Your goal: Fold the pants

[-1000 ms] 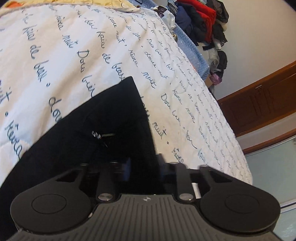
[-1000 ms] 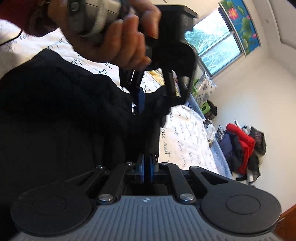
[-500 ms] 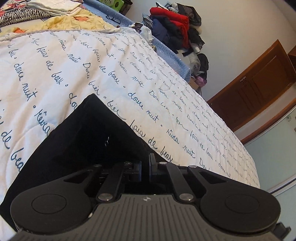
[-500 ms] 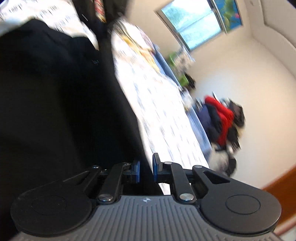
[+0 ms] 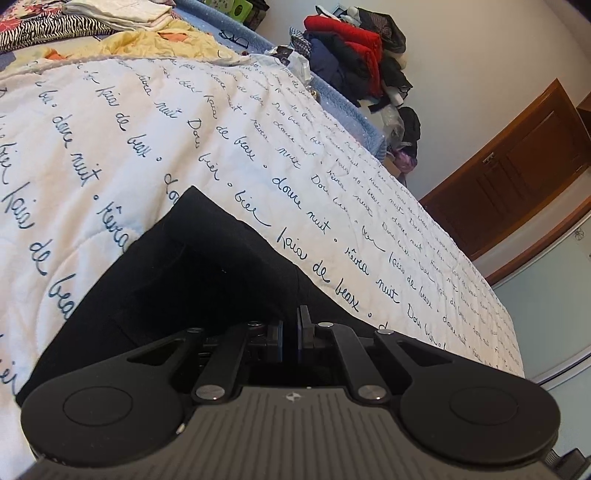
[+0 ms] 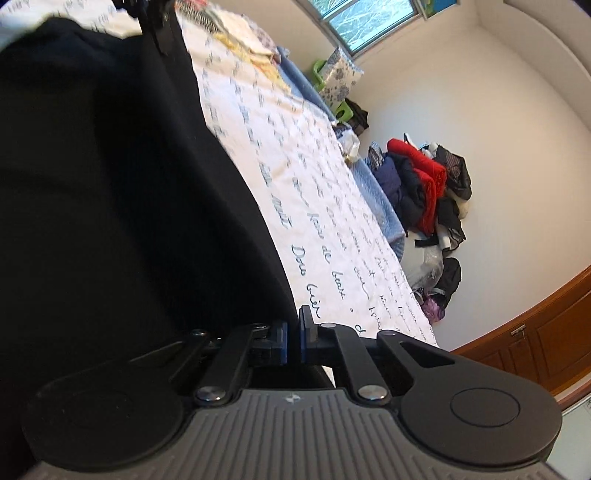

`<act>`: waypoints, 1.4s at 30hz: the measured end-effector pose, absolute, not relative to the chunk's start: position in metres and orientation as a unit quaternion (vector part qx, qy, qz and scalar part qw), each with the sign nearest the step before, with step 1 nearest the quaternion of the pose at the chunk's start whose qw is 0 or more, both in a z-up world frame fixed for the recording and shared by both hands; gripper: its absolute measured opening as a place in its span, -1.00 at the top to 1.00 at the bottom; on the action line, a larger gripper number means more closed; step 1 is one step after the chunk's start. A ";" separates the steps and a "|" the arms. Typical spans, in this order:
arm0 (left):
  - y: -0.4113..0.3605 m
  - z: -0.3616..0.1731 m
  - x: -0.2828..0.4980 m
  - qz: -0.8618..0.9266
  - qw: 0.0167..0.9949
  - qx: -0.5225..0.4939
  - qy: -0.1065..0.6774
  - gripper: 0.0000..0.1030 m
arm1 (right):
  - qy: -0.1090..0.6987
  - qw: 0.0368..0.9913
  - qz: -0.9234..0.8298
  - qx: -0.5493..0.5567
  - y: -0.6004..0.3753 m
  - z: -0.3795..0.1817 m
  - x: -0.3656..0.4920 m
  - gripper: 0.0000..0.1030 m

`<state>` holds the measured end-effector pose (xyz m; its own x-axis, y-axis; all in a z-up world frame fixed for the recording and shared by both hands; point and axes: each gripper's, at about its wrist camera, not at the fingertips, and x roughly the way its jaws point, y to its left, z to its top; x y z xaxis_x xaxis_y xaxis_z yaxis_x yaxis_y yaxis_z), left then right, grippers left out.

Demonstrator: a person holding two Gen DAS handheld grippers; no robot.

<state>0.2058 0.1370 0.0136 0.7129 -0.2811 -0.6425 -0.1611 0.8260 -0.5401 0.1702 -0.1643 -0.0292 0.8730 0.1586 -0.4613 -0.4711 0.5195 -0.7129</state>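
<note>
The black pants (image 5: pixel 192 258) lie on a white bedspread (image 5: pixel 258 129) printed with blue script. One corner of them points up the bed. My left gripper (image 5: pixel 290 332) sits low over the near edge of the pants, its blue pads a small gap apart and nothing between them. In the right wrist view the pants (image 6: pixel 110 203) fill the left half. My right gripper (image 6: pixel 291 336) rests at their right edge, pads slightly apart and empty. The other gripper's black body (image 6: pixel 162 26) shows at the top.
A pile of red and dark clothes (image 5: pixel 354 51) lies past the bed by the wall, also in the right wrist view (image 6: pixel 421 188). Folded linens (image 5: pixel 110 14) sit at the bed's far end. A wooden door (image 5: pixel 517 173) stands at right. A window (image 6: pixel 362 18) is at the top.
Both grippers have let go of the pants and their pads have parted a little. The pants have dropped flat on the bed. The right gripper has swung away from the left hand.
</note>
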 end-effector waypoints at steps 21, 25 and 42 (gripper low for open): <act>0.154 0.000 0.125 -0.071 0.879 -0.218 0.417 0.78 | 0.239 0.837 0.278 -0.407 -0.153 -0.029 0.042 0.89; 0.162 -0.002 0.121 -0.065 0.875 -0.224 0.424 0.78 | 0.245 0.831 0.286 -0.409 -0.152 -0.032 0.037 0.89; 0.152 -0.016 0.119 -0.033 0.873 -0.181 0.452 0.67 | 0.274 0.832 0.296 -0.380 -0.150 -0.045 0.031 0.87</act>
